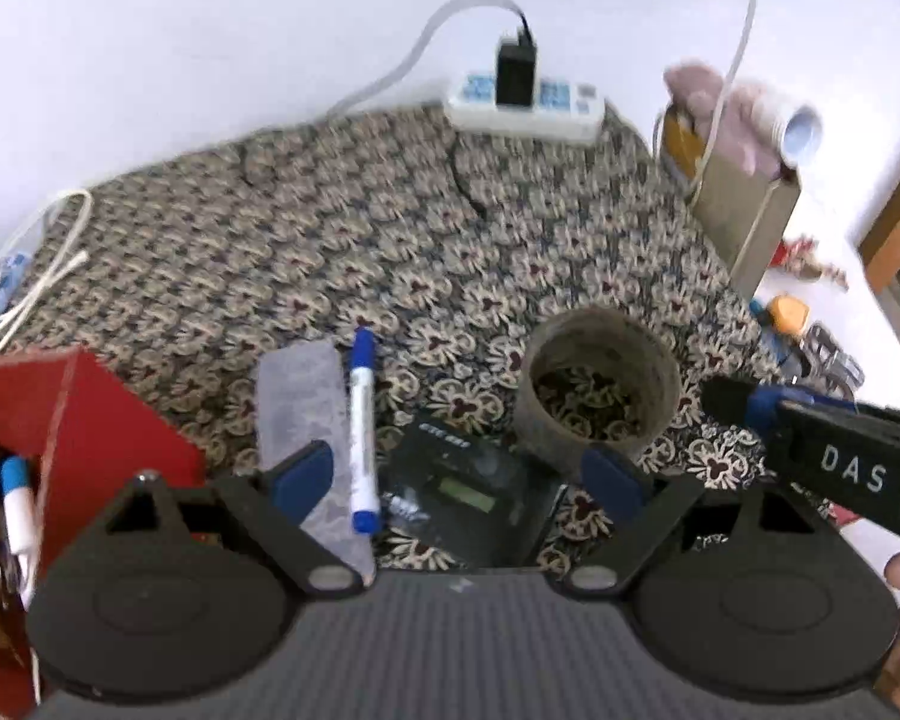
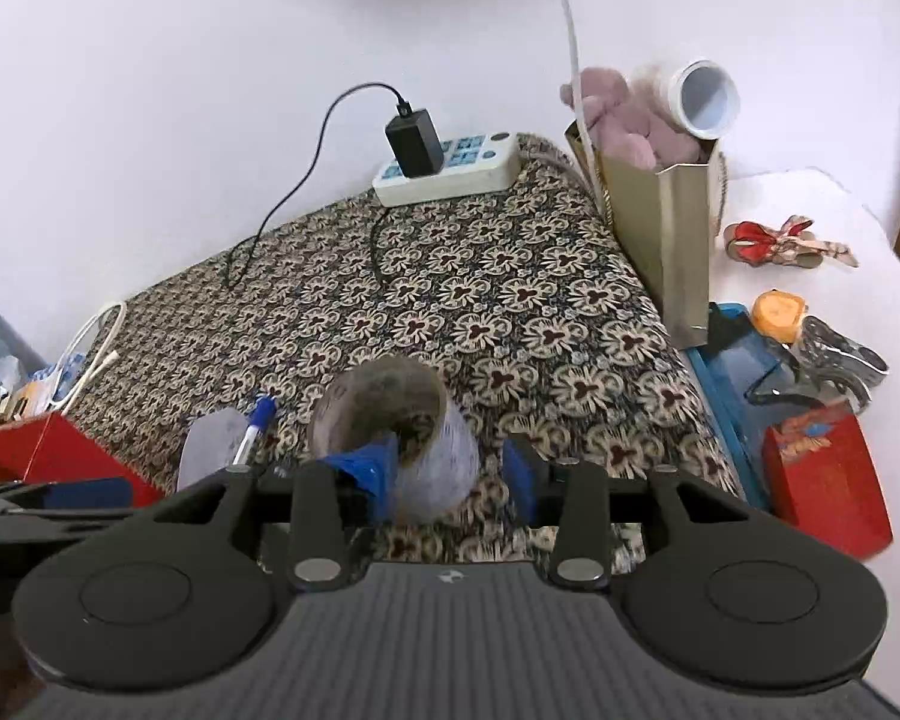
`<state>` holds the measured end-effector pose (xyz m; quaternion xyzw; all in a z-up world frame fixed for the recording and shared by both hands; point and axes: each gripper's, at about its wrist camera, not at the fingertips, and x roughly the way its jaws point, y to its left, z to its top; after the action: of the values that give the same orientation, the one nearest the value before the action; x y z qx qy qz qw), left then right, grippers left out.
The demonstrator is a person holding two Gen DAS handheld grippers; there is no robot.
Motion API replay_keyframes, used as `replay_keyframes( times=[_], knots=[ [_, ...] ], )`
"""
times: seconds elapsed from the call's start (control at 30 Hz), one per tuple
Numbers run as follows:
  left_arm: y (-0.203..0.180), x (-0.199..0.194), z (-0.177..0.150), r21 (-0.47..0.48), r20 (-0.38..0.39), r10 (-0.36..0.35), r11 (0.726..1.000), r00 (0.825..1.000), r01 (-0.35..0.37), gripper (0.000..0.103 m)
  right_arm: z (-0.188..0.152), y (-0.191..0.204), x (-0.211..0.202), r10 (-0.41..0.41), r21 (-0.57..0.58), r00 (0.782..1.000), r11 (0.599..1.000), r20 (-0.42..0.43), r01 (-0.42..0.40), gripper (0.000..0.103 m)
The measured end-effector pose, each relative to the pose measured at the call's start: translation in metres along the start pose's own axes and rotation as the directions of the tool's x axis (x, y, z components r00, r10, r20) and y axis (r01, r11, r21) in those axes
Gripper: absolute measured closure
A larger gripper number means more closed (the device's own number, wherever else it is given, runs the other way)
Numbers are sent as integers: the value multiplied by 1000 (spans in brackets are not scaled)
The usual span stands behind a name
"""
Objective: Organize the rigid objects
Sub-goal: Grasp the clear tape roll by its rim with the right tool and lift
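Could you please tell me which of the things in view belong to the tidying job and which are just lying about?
Job in hand:
clear cup, between the right gripper fingers
blue marker
grey flat case
black device
red box

Lying about:
power strip
gold bag
white cable

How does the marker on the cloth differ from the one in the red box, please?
The marker on the cloth lies flat in the open beside a grey case; the boxed marker stands tilted, half hidden inside the red box. The first shows dark blue ends, the second a lighter blue cap. Both have white barrels.
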<state>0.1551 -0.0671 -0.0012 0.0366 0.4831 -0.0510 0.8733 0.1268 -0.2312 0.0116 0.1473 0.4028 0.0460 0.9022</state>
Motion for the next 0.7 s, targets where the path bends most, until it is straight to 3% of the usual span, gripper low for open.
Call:
replay_keyframes(
  times=[0.3, 0.4, 0.57, 0.7],
  knots=[
    [-8, 47, 20, -27, -84, -17, 1000, 996, 15, 16, 24, -15, 40, 31, 54, 997, 998, -75, -27, 81],
    [-10, 61, 26, -23, -121, -41, 999, 992, 38, 37, 23, -20, 51, 43, 82, 995, 996, -93, -36, 82],
    [-14, 78, 31, -28, -165, -64, 998, 984, 60, 45, 26, -23, 67, 72, 101, 990, 993, -120, -60, 84],
    [-14, 82, 32, -35, -171, -69, 997, 983, 64, 64, 26, -23, 80, 78, 108, 985, 992, -157, -61, 87]
  ],
)
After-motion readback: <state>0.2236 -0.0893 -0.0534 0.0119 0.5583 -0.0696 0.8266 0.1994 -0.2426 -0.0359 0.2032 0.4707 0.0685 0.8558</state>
